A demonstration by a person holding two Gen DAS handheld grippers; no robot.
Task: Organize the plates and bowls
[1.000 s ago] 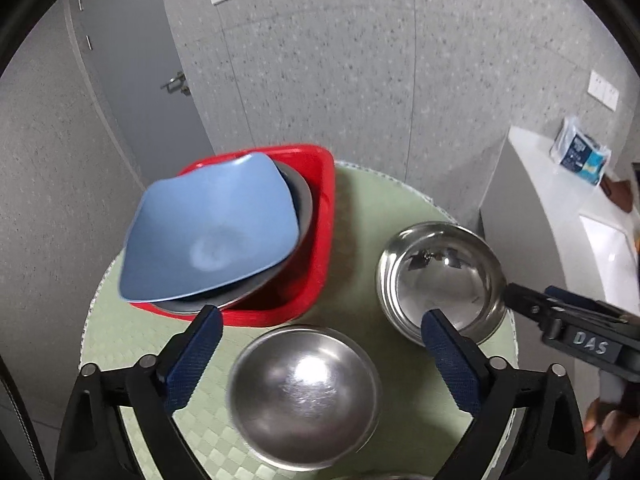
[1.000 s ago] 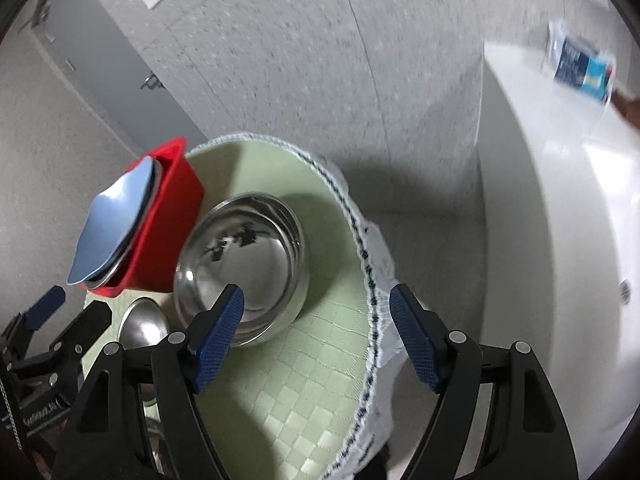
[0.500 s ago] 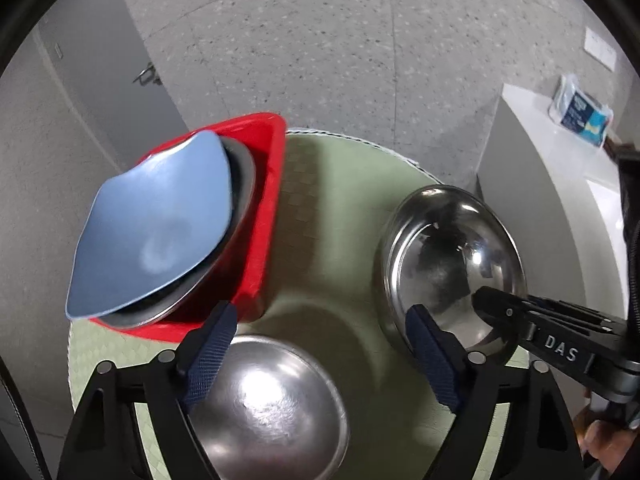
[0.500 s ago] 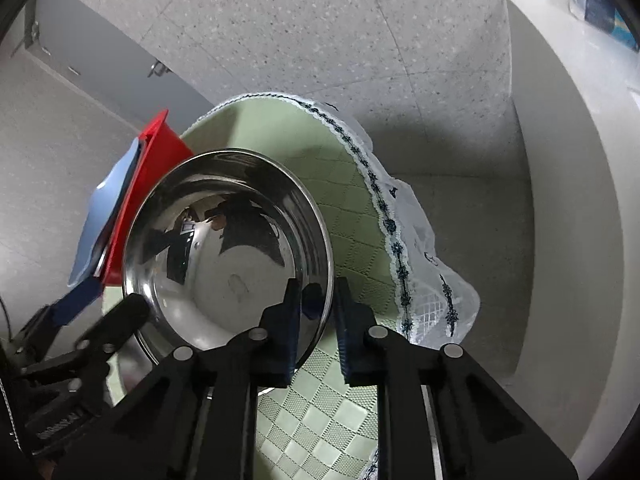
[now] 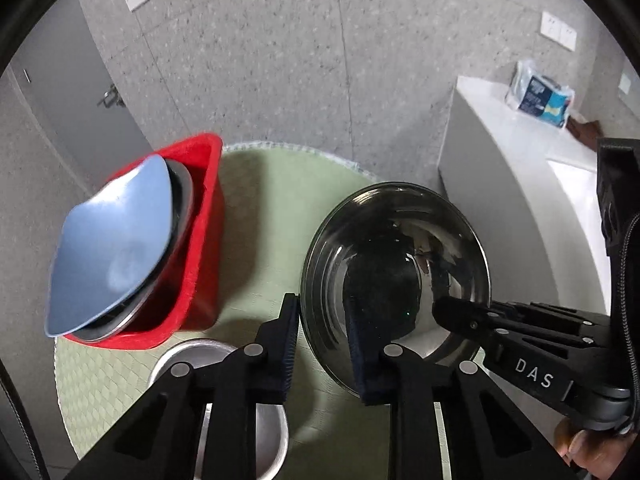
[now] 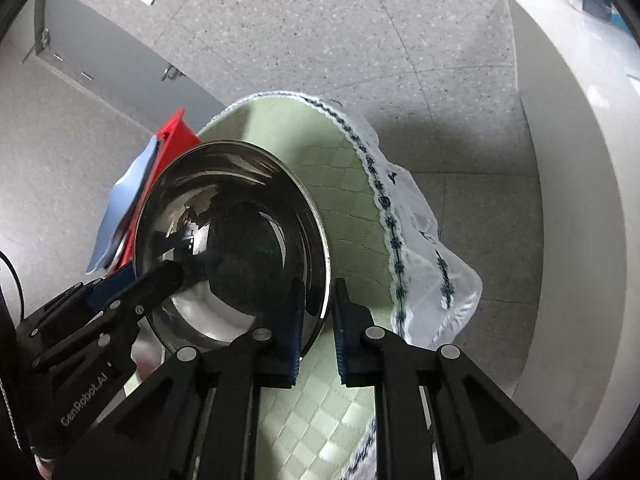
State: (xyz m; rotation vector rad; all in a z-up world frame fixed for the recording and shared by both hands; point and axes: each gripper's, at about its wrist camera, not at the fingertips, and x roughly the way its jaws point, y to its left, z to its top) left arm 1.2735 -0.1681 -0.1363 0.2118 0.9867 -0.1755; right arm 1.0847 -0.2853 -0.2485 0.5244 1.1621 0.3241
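Note:
A large steel bowl (image 5: pixel 396 256) is held tilted above the round green table (image 5: pixel 264 208). My left gripper (image 5: pixel 320 336) is shut on its left rim. My right gripper (image 6: pixel 318 316) is shut on its right rim; it also shows in the left wrist view (image 5: pixel 452 312). The bowl also shows in the right wrist view (image 6: pixel 232 240). A red tub (image 5: pixel 200 248) at the table's left holds a blue square plate (image 5: pixel 112 248) leaning on a steel plate (image 5: pixel 182 208). A second steel bowl (image 5: pixel 224 384) lies on the table under my left gripper.
A white counter (image 5: pixel 512 184) stands to the right with a blue-and-white packet (image 5: pixel 540 96) on it. A lace-edged white cloth (image 6: pixel 416 240) hangs over the table's right edge. A grey door (image 5: pixel 68 92) and speckled wall lie behind.
My left gripper has moved right and shut on the large bowl's left rim. The right gripper still grips the right rim, and the bowl has risen and tilted.

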